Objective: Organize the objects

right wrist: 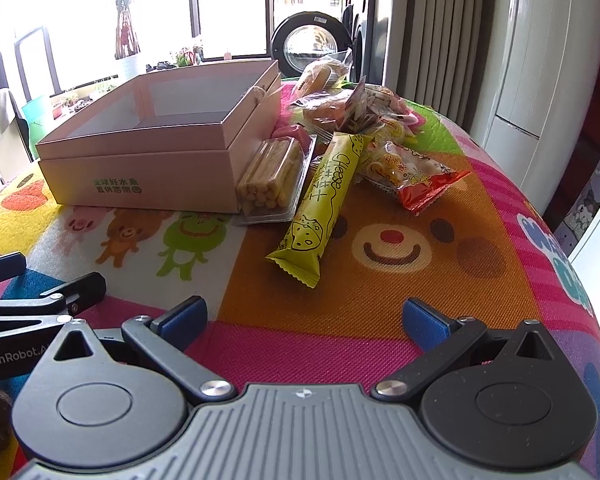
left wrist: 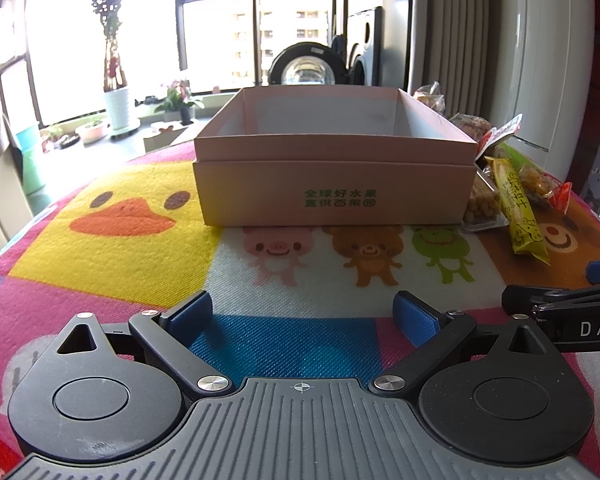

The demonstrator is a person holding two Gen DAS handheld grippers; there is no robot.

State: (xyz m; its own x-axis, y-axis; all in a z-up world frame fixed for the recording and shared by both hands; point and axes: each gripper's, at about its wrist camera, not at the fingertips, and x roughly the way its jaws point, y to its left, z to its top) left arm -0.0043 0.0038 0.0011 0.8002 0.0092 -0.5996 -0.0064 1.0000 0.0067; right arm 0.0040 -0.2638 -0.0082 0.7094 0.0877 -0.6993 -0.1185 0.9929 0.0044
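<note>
- Left wrist view: the left gripper (left wrist: 303, 312) hovers low over a cartoon-print tablecloth (left wrist: 112, 216), its blue-padded jaws spread wide and holding nothing.
- Straight ahead of it stands the pink cardboard box (left wrist: 332, 190), open-topped and rectangular, nested in its own lid, with green printed characters on the front wall; the part of its interior in view is bare.
- Right wrist view: the right gripper (right wrist: 305, 316) likewise has its jaws fully apart and grips nothing, poised above the woven, brightly coloured cloth.
- Touching the box's right side lies a clear plastic tray of biscuit sticks (right wrist: 271, 178).
- Just beside that tray rests a long yellow "Cheese" snack packet (right wrist: 320, 204), crinkle-edged.
- Farther right of the box, a heap of glossy wrapped snacks (right wrist: 380, 136) is piled together.
</note>
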